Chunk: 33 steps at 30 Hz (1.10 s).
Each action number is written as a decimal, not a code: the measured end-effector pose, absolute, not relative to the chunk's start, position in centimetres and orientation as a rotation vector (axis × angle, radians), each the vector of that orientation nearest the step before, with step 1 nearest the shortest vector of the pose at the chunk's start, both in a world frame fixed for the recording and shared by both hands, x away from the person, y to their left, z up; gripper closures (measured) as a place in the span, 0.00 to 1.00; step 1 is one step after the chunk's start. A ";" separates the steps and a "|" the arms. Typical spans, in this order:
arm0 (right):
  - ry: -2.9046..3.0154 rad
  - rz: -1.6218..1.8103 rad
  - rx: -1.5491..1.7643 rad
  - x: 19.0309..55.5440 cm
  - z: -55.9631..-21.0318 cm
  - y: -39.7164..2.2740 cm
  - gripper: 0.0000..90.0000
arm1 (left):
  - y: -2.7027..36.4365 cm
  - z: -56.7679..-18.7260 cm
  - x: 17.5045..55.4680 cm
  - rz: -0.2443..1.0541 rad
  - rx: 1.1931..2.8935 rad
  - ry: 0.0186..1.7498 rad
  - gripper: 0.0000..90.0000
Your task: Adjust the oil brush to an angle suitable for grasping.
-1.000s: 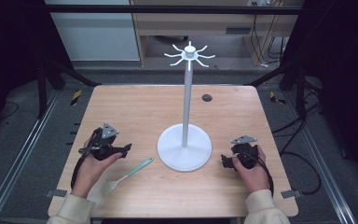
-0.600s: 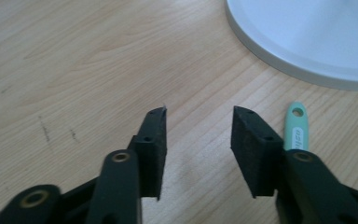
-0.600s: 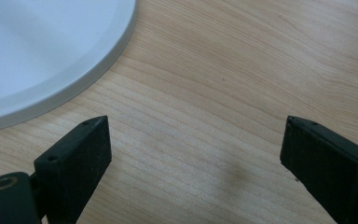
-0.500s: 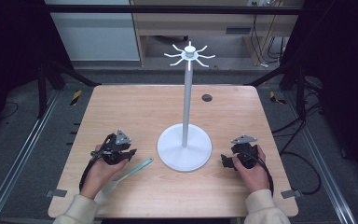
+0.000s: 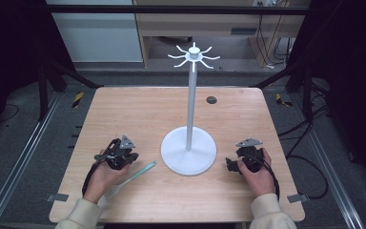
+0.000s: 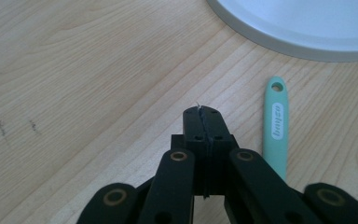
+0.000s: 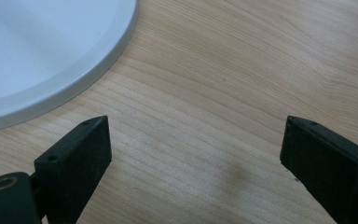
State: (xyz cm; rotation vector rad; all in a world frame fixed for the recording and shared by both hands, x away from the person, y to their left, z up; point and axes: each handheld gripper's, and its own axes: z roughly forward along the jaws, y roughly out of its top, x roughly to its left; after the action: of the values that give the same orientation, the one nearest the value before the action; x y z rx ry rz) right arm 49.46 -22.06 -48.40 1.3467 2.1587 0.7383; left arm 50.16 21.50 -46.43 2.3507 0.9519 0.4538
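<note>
My left gripper (image 6: 203, 116) has just been closing; its jaws are clenched on nothing, just beside the long mint-green plastic spatula (image 6: 276, 130). It lies flat on the wooden bench (image 5: 138, 114), hole end pointing toward the white hanger stand (image 5: 188, 151). Grabbing and hanging are left. My right gripper (image 7: 193, 154) is released.

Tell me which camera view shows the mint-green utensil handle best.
The left gripper view: the mint-green handle lies close up on the wood beside the shut left claw, its hanging hole and printed label clear. The high view shows the whole utensil small, next to the left hand. The right gripper view shows bare table and stand base instead.
</note>
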 end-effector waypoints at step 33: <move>2.164 0.733 1.345 49.5 -48.5 -22.0 0.10 | 18.9 -47.9 49.3 0.337 2.491 0.809 1.00</move>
State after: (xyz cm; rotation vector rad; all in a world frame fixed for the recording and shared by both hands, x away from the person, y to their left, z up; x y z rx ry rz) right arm 49.50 -22.02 -48.49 1.3445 2.1635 0.7333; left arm 49.34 18.85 -47.87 2.4906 0.8086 0.3371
